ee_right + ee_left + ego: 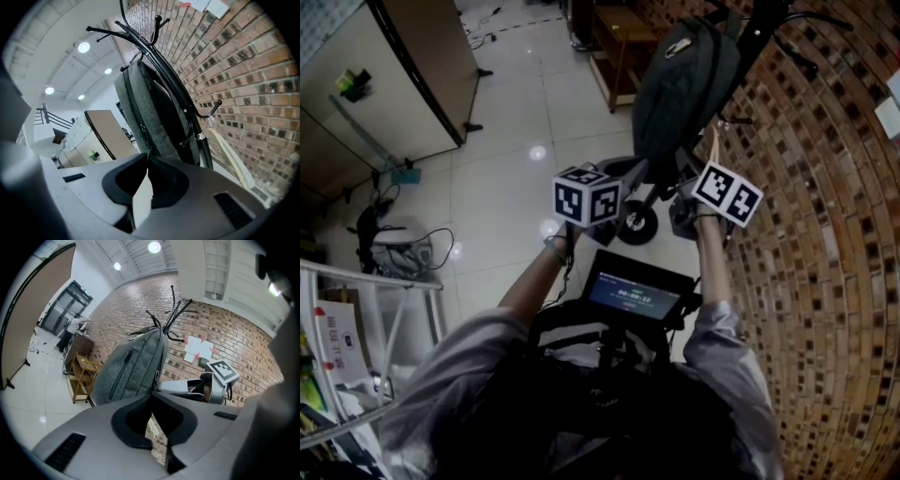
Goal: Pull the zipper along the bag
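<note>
Bag (684, 84) is hanging from a coat rack (180, 89), just ahead of both grippers. Left gripper (151, 393) is pinching fully closed on the zipper pull (156, 377), which is dangling right at its tips. Right gripper (147, 158), just to the right of it, is clamping closed on the bag's lower edge.

both arms stretched out forward, left forearm (534, 278) and right forearm (712, 258) bare past grey sleeves. left gripper (152, 393) jaw tips pressed together. right gripper (147, 157) same, tips meeting. grippers side by side, near.
</note>
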### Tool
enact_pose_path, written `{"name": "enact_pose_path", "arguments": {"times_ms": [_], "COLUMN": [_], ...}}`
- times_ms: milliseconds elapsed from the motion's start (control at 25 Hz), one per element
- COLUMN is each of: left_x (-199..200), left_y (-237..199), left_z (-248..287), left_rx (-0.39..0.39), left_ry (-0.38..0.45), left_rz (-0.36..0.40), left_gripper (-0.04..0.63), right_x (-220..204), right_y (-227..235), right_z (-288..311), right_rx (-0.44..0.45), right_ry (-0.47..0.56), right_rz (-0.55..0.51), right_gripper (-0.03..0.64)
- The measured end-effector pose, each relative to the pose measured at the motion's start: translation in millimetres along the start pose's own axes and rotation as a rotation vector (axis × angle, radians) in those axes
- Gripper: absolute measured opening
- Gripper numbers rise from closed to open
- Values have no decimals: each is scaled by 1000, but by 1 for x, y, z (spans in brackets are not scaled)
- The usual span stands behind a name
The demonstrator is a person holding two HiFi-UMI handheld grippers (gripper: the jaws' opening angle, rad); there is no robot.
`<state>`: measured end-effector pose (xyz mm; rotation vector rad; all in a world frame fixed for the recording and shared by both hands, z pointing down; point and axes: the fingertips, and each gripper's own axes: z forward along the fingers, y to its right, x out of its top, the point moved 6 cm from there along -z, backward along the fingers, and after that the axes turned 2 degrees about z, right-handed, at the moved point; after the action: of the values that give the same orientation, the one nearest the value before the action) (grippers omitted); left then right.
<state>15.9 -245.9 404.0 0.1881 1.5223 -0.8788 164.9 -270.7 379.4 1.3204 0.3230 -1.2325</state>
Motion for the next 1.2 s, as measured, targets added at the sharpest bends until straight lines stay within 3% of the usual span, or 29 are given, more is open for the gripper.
{"name": "enact_pose_path", "arguments": {"times_ms": [200,400,800,960,1120,1200], "left_x": [1,-2,-3,-4,-5,-4], "left_y": [0,-1,-4,-5,-3,-3], "left_z": [1,0,-2,-2,1,2], "left_rx": [0,1,6,4,-4,-6], "left_ry": [1,0,-3,-5,-7,-8], "left_rz": [0,-8,-12,-13,-14,-14], "left_gripper": [3,3,3,3,3,3], "right_x": [4,-3,-5,-8,-6,-4], "right_y": [2,8,13,14,6,4], "right_z": [-1,3,13,17,18,17], "right_rx": [38,-60,-109,-84,-47,7], "right_ry": [16,18,19,2,-6,12], "right_rz": [94,-16,-14,28,2,72], "right_gripper": [15,8,28,29,17,11]}}
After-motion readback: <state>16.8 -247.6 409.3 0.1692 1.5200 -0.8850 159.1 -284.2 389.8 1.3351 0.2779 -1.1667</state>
